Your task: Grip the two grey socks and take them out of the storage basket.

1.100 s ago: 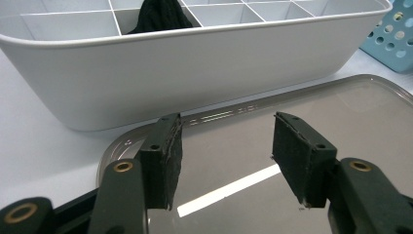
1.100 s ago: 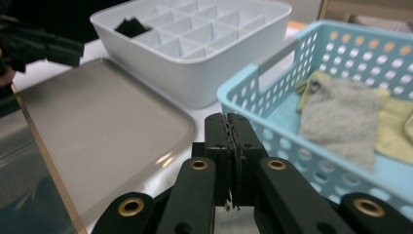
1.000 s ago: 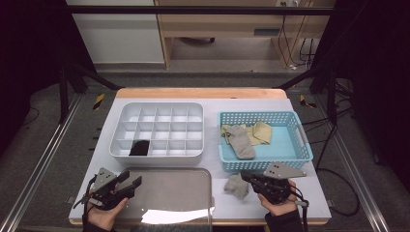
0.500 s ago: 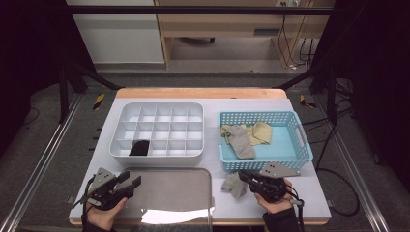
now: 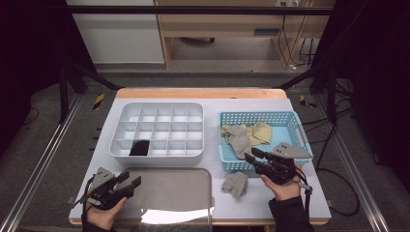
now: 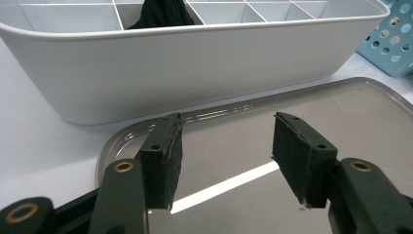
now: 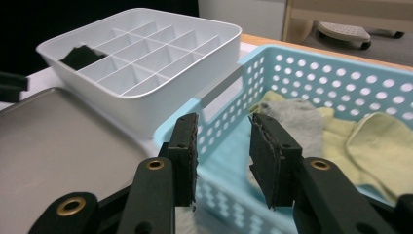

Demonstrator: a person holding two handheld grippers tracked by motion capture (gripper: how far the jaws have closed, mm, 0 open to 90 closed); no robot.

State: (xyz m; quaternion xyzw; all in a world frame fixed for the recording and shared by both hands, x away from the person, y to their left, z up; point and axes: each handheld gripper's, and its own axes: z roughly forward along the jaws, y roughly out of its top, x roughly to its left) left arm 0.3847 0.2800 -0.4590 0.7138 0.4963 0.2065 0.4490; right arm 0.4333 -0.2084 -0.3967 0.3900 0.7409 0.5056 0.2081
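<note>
A small grey sock [image 5: 235, 183] lies on the white table beside the metal tray [image 5: 169, 193]. My right gripper [image 5: 252, 155] hovers just beyond it, at the near wall of the blue basket [image 5: 295, 121]. Its jaws have just been opening, and nothing is between them [image 7: 224, 156]. The basket [image 7: 302, 68] holds a grey sock [image 7: 297, 117] and yellow socks [image 7: 375, 141]. My left gripper [image 5: 130, 180] is open and empty over the tray's left end [image 6: 226, 156]. A black sock [image 5: 139, 147] sits in a front compartment of the white divided box [image 5: 157, 107].
The white box wall [image 6: 195, 63] rises right behind the tray [image 6: 350, 126]. Box and basket stand side by side with a narrow gap. The table's front edge lies close under both hands. Dark frame posts flank the table.
My right gripper has left the grey sock on the table, risen and moved away from me toward the basket, and its jaws have parted. The left gripper has stayed put.
</note>
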